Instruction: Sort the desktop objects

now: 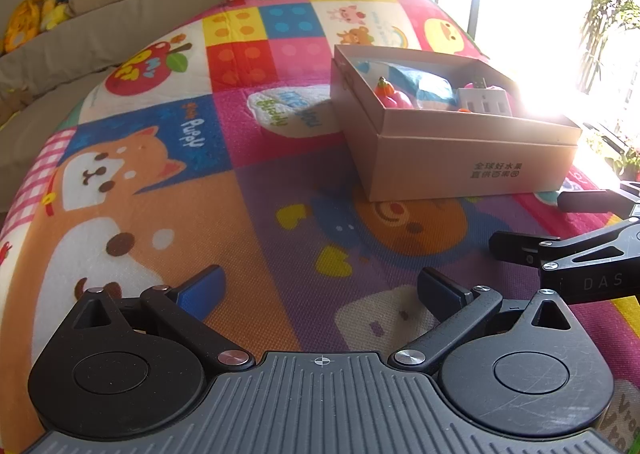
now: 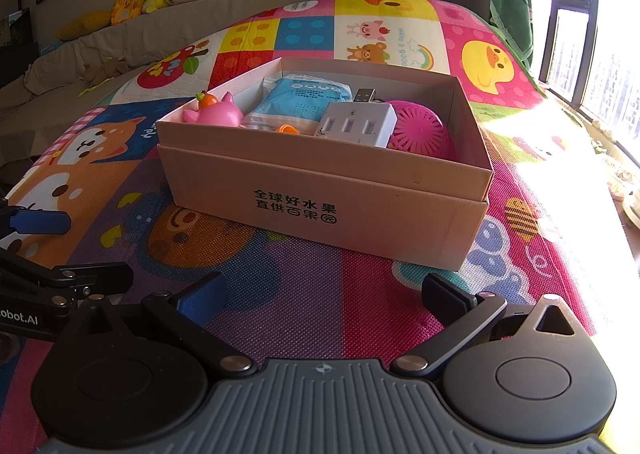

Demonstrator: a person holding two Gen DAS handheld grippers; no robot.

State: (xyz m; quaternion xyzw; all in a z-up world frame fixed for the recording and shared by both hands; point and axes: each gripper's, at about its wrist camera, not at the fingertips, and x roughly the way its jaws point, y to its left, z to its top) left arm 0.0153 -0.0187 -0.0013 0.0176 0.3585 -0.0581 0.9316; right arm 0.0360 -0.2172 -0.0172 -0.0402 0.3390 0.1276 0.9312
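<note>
Both sets of fingers (image 2: 320, 300) wide and empty, cardboard box (image 2: 326, 190) ahead of mine; glare probably hides its far rim, risking a snag.

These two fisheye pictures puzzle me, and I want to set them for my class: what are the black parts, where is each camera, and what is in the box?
Each camera rides on a hand-held gripper that a person carries, looking along its two fingers. One view shows the left hand-held gripper, the other the right hand-held gripper; both are open and hold nothing. On the colourful play mat stands a cardboard box. Inside are a pink toy, a blue packet, a white USB hub and a pink mesh ball.
</note>
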